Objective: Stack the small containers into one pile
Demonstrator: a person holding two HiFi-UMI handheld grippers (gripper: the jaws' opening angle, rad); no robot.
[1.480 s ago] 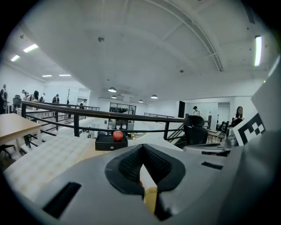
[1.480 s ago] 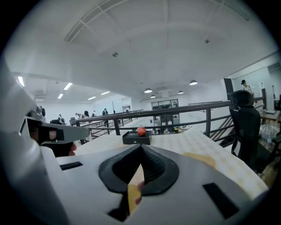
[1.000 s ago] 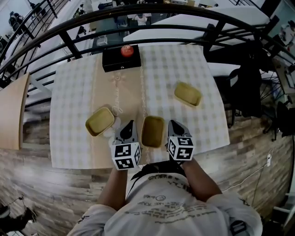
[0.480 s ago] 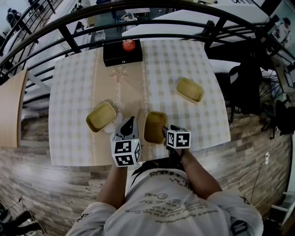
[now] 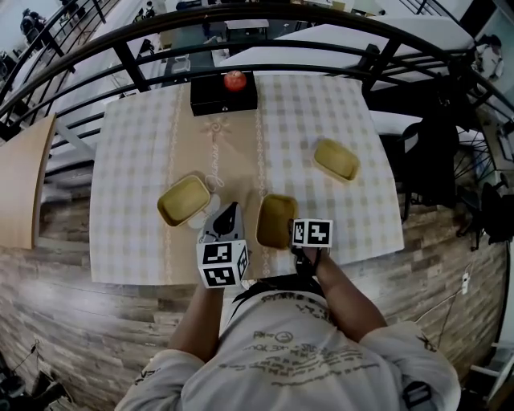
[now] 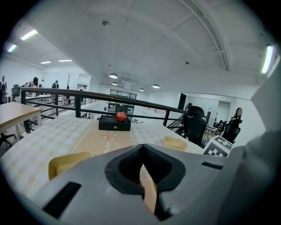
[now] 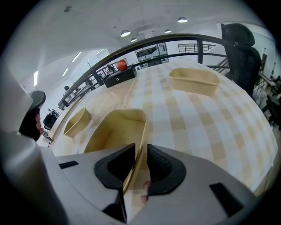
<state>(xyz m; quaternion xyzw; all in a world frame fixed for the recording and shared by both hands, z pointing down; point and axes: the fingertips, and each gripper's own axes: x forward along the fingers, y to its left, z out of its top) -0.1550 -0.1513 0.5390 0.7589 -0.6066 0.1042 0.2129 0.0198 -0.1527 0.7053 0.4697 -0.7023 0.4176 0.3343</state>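
Observation:
Three shallow yellow containers lie apart on the checked tablecloth: one at the left (image 5: pixel 184 200), one in the middle (image 5: pixel 275 221), one at the far right (image 5: pixel 336 159). My right gripper (image 5: pixel 292 238) is at the middle container's near right corner. In the right gripper view its jaws (image 7: pixel 140 149) straddle that container's (image 7: pixel 115 132) right wall and are closing; the wall lies against the left pad, with a gap to the right pad. My left gripper (image 5: pixel 228 212) rests shut and empty between the left and middle containers.
A black box (image 5: pixel 223 95) with a red apple (image 5: pixel 234 79) on it stands at the table's far edge. A dark curved railing (image 5: pixel 265 16) runs behind the table. The table's near edge (image 5: pixel 161 277) is just below both grippers.
My right gripper has swung in from beside the middle container to its near right corner, and its jaws now straddle the wall. The left gripper has stayed put.

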